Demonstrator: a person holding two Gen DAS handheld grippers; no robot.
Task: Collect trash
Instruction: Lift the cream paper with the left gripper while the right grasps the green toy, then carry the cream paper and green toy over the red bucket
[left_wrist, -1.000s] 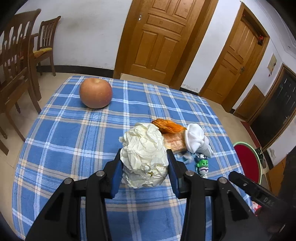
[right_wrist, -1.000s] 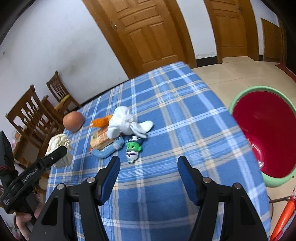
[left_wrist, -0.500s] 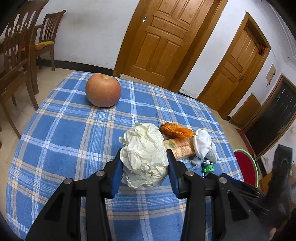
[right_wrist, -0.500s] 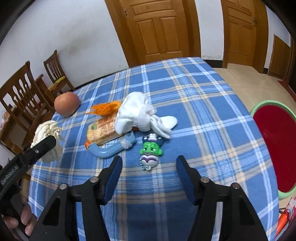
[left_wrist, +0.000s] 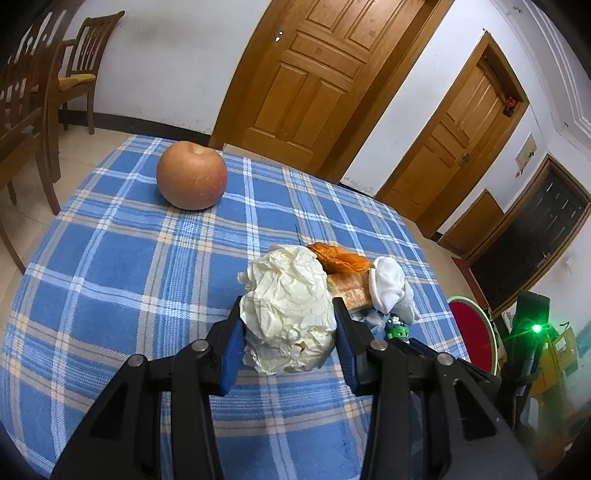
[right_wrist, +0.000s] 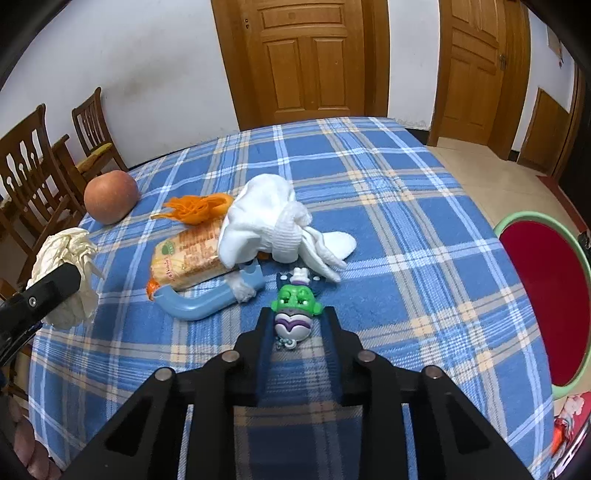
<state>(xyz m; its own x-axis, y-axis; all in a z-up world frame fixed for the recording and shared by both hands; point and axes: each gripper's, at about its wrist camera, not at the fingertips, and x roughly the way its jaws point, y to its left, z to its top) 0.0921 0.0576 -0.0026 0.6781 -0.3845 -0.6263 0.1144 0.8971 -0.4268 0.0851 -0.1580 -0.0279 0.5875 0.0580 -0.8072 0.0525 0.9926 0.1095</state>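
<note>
In the left wrist view the left gripper (left_wrist: 288, 336) pinches a crumpled paper ball (left_wrist: 288, 310) between its blue pads at lower centre of the frame, held above the blue checked tablecloth (left_wrist: 122, 280). In the right wrist view the right gripper (right_wrist: 294, 334) sits low at centre frame with its jaws narrowed around the lower end of a small green-faced toy (right_wrist: 295, 314); whether the fingers actually press its sides cannot be told. The toy's long axis runs straight away from the gripper, up the frame, so the fingers flank it across its short width, which looks like the right approach for a grip. Just above and left of the toy lies the rest of the heap: a white sock (right_wrist: 273, 225), a biscuit packet (right_wrist: 192, 258), a blue curved tube (right_wrist: 207, 302) and an orange scrap (right_wrist: 195, 206). An apple (right_wrist: 110, 201) rests apart at the left edge. The red basin with a green rim (right_wrist: 546, 295) stands off the table at the right of the frame, nearer the right gripper than the left, and is probably where the rubbish goes.
</note>
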